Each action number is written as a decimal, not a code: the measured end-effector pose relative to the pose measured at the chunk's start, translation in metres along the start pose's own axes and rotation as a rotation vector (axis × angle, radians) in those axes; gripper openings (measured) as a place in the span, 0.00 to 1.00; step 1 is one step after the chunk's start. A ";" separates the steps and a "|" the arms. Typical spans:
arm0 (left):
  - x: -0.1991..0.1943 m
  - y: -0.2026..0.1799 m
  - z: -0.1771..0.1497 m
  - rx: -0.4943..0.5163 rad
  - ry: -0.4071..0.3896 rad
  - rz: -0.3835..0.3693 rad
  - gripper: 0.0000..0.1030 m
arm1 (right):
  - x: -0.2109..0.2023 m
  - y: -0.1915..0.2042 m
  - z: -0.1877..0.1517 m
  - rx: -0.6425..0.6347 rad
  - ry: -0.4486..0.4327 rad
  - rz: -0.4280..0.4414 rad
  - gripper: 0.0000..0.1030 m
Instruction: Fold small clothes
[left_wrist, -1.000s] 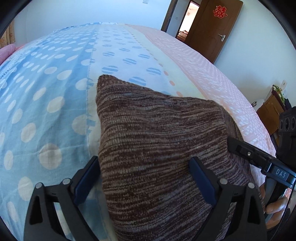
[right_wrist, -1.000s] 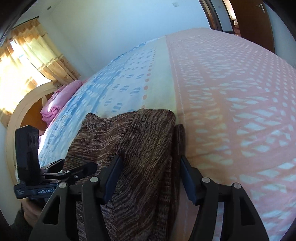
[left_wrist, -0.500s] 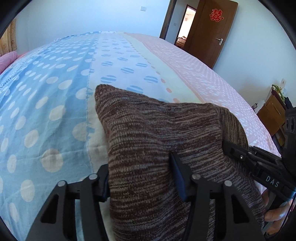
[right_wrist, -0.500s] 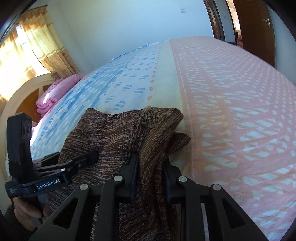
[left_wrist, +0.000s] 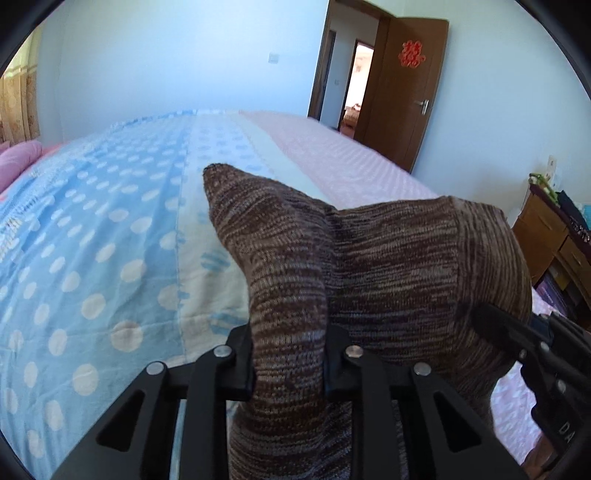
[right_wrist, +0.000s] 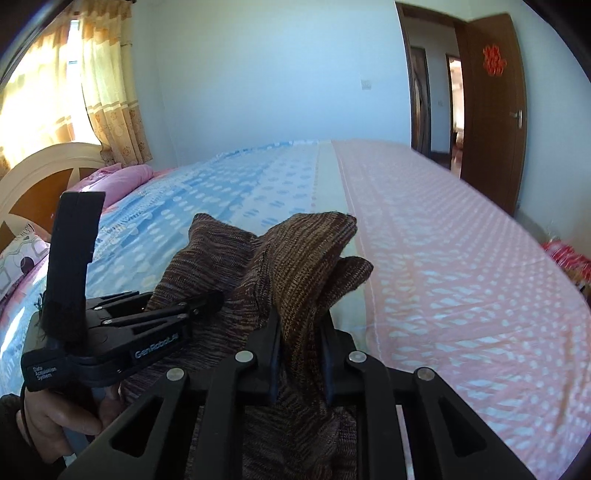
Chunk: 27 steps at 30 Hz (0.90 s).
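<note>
Left wrist view: left gripper (left_wrist: 289, 360) has its jaws closing, with a bunched ridge of the brown knit garment (left_wrist: 388, 266) pinched between the pads. The fabric stands up out of the grip and ends in a pointed corner toward the far side. The rest of the garment spreads right, where the right gripper (left_wrist: 491, 321) bites into its edge from the lower right; whether that one's jaws are apart is not readable from this angle. Beneath lies the bedspread (left_wrist: 110, 236): blue with white dots on the left, a pale strip in the middle, pink on the right. Wooden door (left_wrist: 406, 92) stands open at the back, with a dresser (left_wrist: 554, 243) at the right edge.

Right wrist view: right gripper (right_wrist: 297, 350) also has its jaws closing, clamped on a fold of the same brown knit garment (right_wrist: 303, 258), which rises between the pads and flops over to the right. The left gripper (right_wrist: 207, 301) reaches in from the left, tips buried in the cloth, held by a hand (right_wrist: 59, 417) at lower left. The garment hangs lifted between both grippers above the pale strip of the bedspread (right_wrist: 461, 240). Pink pillow (right_wrist: 122, 177), headboard (right_wrist: 44, 173) and curtain (right_wrist: 107, 92) are at the left.
</note>
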<state>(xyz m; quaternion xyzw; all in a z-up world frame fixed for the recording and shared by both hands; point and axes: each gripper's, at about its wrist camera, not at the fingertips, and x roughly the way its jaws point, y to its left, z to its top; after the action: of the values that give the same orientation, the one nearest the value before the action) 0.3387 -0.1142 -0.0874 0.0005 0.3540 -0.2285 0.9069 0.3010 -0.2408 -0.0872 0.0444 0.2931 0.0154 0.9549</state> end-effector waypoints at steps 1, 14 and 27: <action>-0.009 -0.002 0.001 0.003 -0.022 -0.004 0.24 | -0.007 0.003 0.000 -0.002 -0.013 -0.005 0.17; -0.111 -0.018 -0.005 -0.009 -0.185 -0.107 0.24 | -0.129 0.033 -0.003 0.021 -0.194 -0.015 0.17; -0.122 -0.085 -0.019 0.081 -0.135 -0.258 0.24 | -0.225 0.013 -0.026 0.089 -0.293 -0.093 0.16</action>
<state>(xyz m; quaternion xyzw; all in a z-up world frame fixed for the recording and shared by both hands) 0.2130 -0.1364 -0.0094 -0.0239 0.2798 -0.3567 0.8910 0.1000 -0.2384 0.0183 0.0749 0.1527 -0.0484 0.9842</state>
